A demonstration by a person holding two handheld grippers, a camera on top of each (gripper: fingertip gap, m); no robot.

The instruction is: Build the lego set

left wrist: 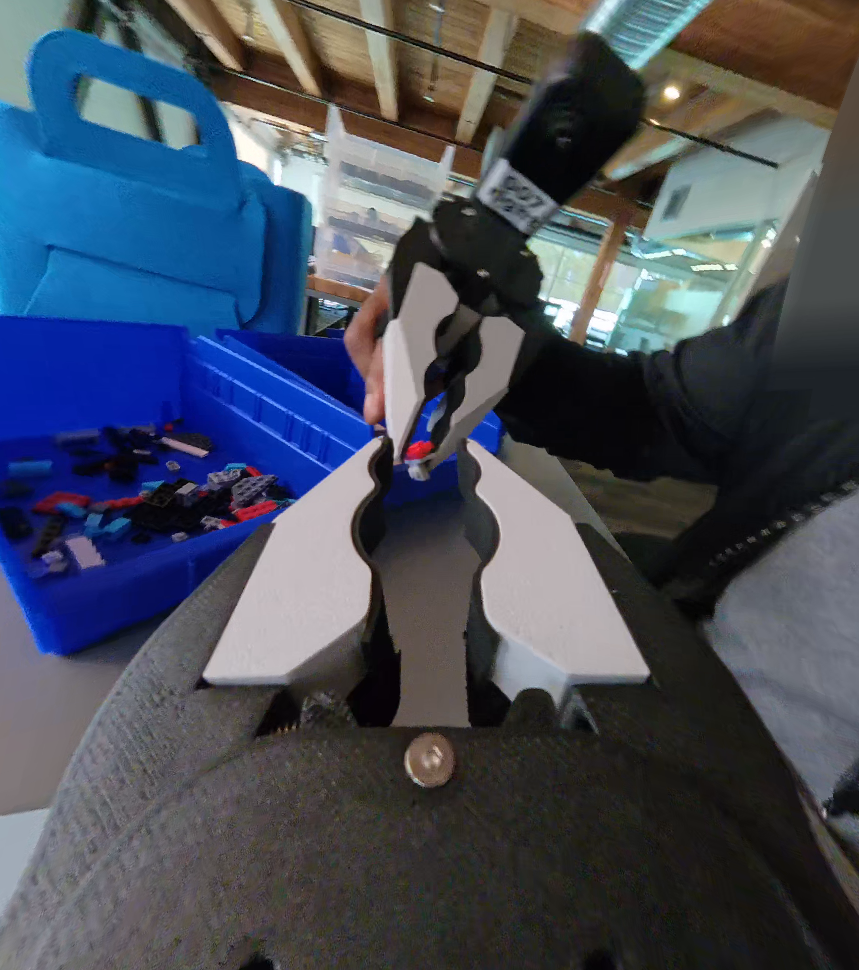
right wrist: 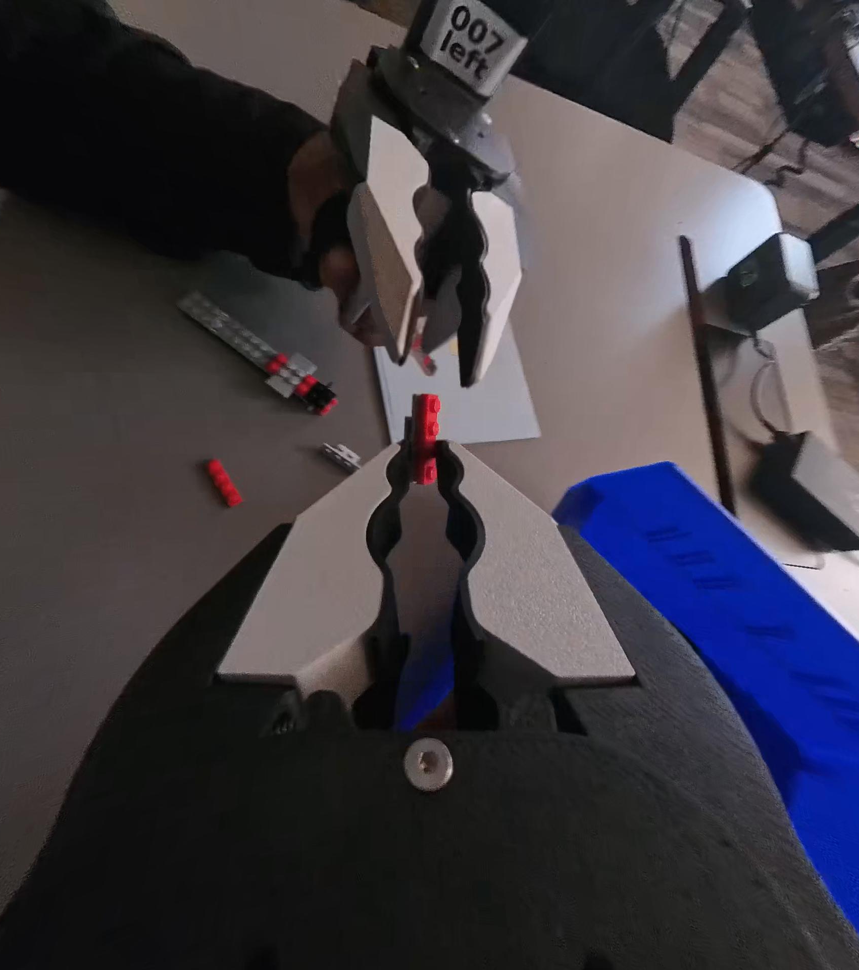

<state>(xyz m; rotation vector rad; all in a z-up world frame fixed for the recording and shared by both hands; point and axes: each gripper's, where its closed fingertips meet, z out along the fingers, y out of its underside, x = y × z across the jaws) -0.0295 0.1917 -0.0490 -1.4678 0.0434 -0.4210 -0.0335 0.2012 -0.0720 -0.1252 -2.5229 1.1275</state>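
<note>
Open-plan workshop: exposed ceiling beams (left wrist: 380,47), storage bins (left wrist: 385,199).

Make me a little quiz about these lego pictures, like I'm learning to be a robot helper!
1. True or false: the right gripper is pinching a red lego plate.
2. Where do most of the loose pieces lie? A: in the blue bin. B: in a green bowl. C: in a cardboard box.
3. Fill the gap: the left gripper has its jaws ____ with nothing between them.

Key: 1 true; 2 A; 3 open.
</note>
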